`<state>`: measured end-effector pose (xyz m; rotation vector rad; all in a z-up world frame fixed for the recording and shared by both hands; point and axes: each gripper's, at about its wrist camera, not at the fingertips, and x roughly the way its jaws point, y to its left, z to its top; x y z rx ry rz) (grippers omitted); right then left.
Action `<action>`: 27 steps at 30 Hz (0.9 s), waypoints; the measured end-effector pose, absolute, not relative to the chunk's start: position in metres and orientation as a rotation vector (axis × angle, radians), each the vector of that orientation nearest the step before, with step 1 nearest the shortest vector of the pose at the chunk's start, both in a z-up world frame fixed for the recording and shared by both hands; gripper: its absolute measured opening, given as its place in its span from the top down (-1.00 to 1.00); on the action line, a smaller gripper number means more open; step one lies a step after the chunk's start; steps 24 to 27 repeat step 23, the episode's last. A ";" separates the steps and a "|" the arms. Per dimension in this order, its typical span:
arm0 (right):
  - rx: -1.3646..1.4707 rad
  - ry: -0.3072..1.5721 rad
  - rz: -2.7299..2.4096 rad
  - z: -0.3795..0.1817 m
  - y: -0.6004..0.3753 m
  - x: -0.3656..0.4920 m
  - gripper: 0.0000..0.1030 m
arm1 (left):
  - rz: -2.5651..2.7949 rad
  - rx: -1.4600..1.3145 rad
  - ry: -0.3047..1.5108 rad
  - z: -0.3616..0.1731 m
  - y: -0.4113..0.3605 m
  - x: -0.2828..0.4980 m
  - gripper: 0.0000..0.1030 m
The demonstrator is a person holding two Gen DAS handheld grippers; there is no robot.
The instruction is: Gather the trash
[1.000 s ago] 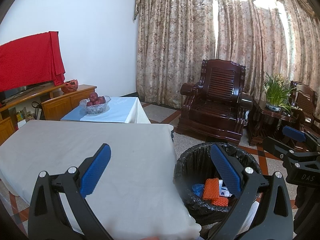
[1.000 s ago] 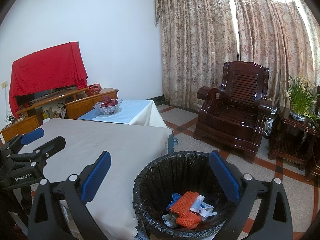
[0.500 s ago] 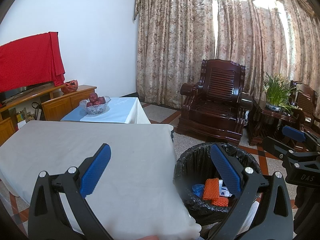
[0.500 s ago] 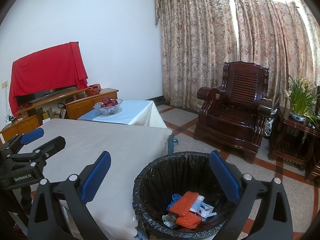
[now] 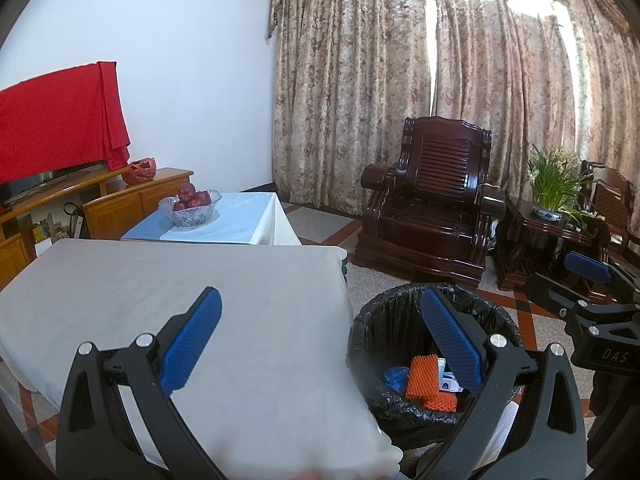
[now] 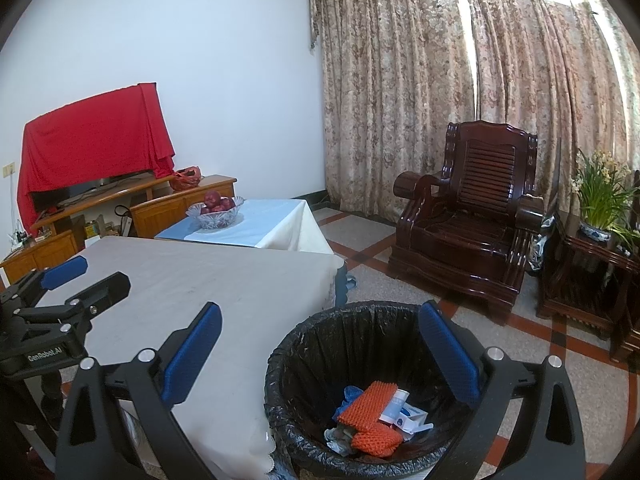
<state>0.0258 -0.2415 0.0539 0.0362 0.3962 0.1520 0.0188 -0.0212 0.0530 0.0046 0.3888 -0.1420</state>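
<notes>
- The table [image 5: 192,280] surface, under a plain cloth, lay bare ahead of the left gripper [image 5: 320,332], whose fingers stood wide apart with nothing between them.
- The trash bin [image 6: 304,344] stood just beside the table's corner; its mouth was uncovered beneath the spread right gripper [image 6: 320,340].
- Trash [image 6: 372,412] filled only the bin's bottom.
- The armchair [image 6: 468,216] and plant stand [image 6: 580,280] bounded the floor beyond the bin.
</notes>
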 end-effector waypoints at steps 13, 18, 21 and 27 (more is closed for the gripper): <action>0.038 0.399 0.152 0.053 -0.242 0.027 -0.88 | -0.142 0.004 0.393 0.053 -0.022 0.019 -0.89; 0.039 0.401 0.150 0.053 -0.242 0.027 -0.88 | -0.139 0.003 0.397 0.051 -0.024 0.019 -0.89; 0.042 0.403 0.149 0.051 -0.244 0.028 -0.88 | -0.138 0.003 0.402 0.048 -0.026 0.018 -0.89; 0.042 0.403 0.149 0.050 -0.244 0.028 -0.88 | -0.138 0.004 0.404 0.047 -0.027 0.019 -0.89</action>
